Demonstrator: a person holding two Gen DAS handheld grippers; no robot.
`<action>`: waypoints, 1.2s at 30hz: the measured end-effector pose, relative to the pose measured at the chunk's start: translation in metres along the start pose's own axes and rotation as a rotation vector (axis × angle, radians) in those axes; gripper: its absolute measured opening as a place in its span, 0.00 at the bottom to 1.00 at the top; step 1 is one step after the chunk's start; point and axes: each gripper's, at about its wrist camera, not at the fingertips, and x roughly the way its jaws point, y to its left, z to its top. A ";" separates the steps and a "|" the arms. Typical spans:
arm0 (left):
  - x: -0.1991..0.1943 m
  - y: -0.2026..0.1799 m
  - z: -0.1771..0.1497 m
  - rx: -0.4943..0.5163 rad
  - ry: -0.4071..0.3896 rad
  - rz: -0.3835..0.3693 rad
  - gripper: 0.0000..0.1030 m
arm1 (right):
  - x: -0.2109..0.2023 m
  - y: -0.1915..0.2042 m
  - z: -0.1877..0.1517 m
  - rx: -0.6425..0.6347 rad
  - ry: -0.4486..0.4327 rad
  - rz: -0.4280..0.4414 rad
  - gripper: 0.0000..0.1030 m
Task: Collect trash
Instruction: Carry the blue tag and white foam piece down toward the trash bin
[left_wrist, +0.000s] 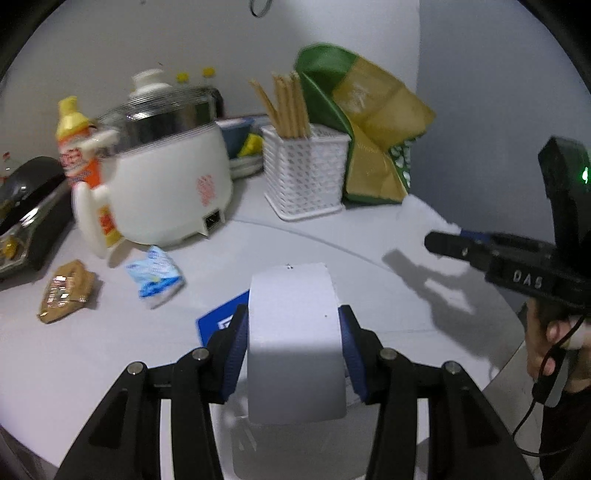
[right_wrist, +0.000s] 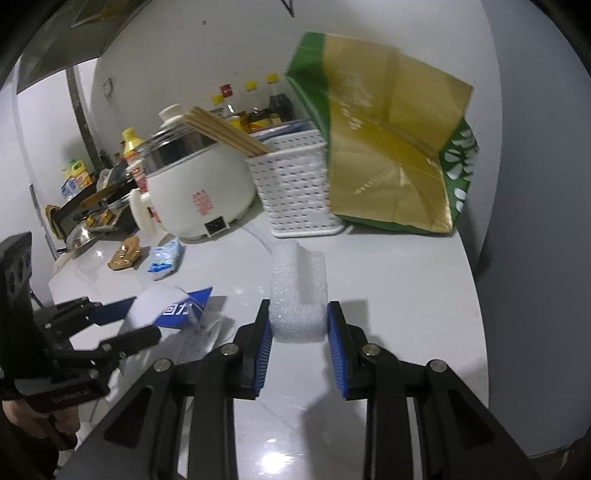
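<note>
My left gripper (left_wrist: 293, 312) is shut on a white and blue carton (left_wrist: 295, 354), its blue pads pressing both sides and holding it just above the white counter (left_wrist: 369, 280). From the right wrist view the same carton (right_wrist: 177, 308) sits in the left gripper (right_wrist: 144, 317). My right gripper (right_wrist: 299, 308) is shut on a white foam block (right_wrist: 297, 291), lifted off the counter. That foam (left_wrist: 424, 214) sticks out past the right gripper (left_wrist: 447, 236) at the right of the left view. A blue-white wrapper (left_wrist: 155, 277) and a brown-gold wrapper (left_wrist: 66, 291) lie on the counter at the left.
A white rice cooker (left_wrist: 166, 177) and an orange bottle (left_wrist: 79, 155) stand at the back left, with a white basket of chopsticks (left_wrist: 306, 173) and a green-gold bag (left_wrist: 369, 129) beside them. A printed paper (right_wrist: 195, 343) lies under the carton. The counter edge (right_wrist: 476, 295) curves at the right.
</note>
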 end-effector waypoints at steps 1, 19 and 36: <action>-0.008 0.004 0.000 -0.007 -0.014 0.007 0.46 | -0.002 0.005 0.000 -0.007 -0.002 0.003 0.26; -0.116 0.069 -0.031 -0.104 -0.150 0.110 0.46 | -0.031 0.107 -0.005 -0.146 -0.031 0.084 0.26; -0.191 0.121 -0.084 -0.200 -0.210 0.198 0.46 | -0.039 0.209 -0.021 -0.280 -0.015 0.182 0.26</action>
